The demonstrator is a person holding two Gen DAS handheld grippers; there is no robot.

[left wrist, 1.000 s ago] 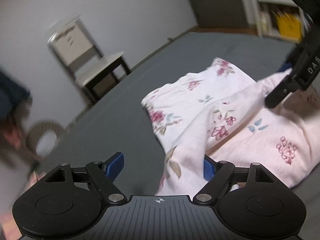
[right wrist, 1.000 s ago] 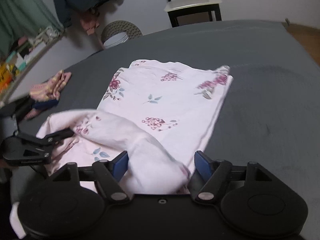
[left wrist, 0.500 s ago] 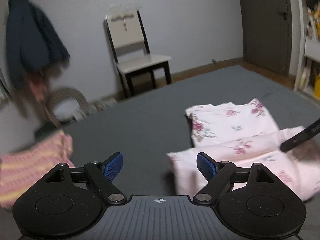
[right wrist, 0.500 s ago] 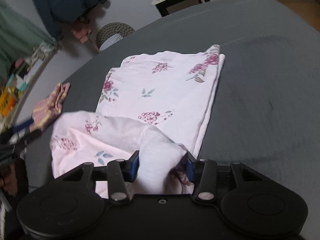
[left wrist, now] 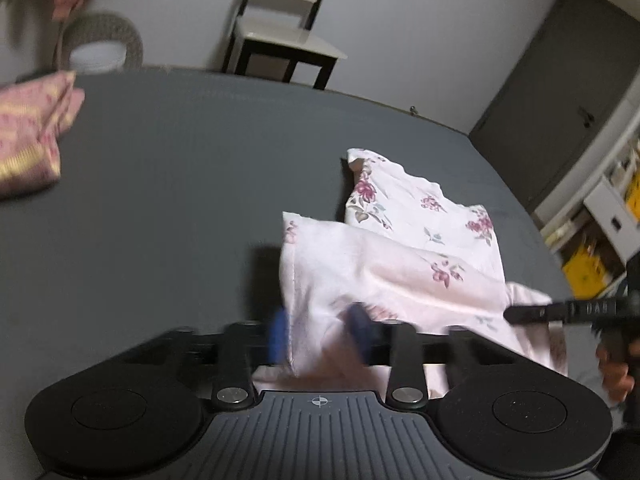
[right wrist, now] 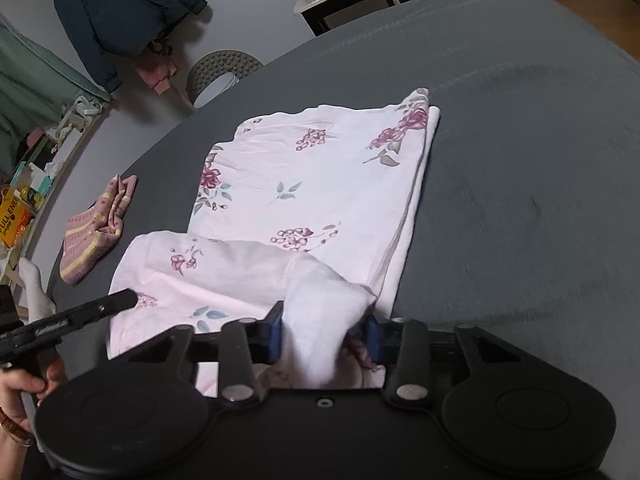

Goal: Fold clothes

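A pale pink floral garment [left wrist: 400, 264] [right wrist: 320, 176] lies partly folded on the dark grey bed [left wrist: 160, 180]. Its near edge is lifted in a fold. My left gripper [left wrist: 320, 332] is shut on the fold's near left corner, and its blue pads are motion-blurred. My right gripper [right wrist: 324, 336] is shut on a bunched part of the near right edge. The right gripper [left wrist: 560, 312] shows from the side in the left wrist view. In the right wrist view the left gripper [right wrist: 80, 316] comes in from the left, held by a hand [right wrist: 24, 388].
A folded pink striped cloth [left wrist: 28, 136] [right wrist: 96, 232] lies at the bed's left side. Beyond the bed stand a chair [left wrist: 280, 40], a woven basket [right wrist: 224, 76] and a hanging dark jacket [right wrist: 120, 12]. Shelves [left wrist: 600, 216] stand at the right. Bare grey bed [right wrist: 520, 160] stretches to the right of the garment.
My left gripper, open half a second ago, has come back to the garment and shut on its near left corner. The right gripper shut on the near edge and keeps hold.
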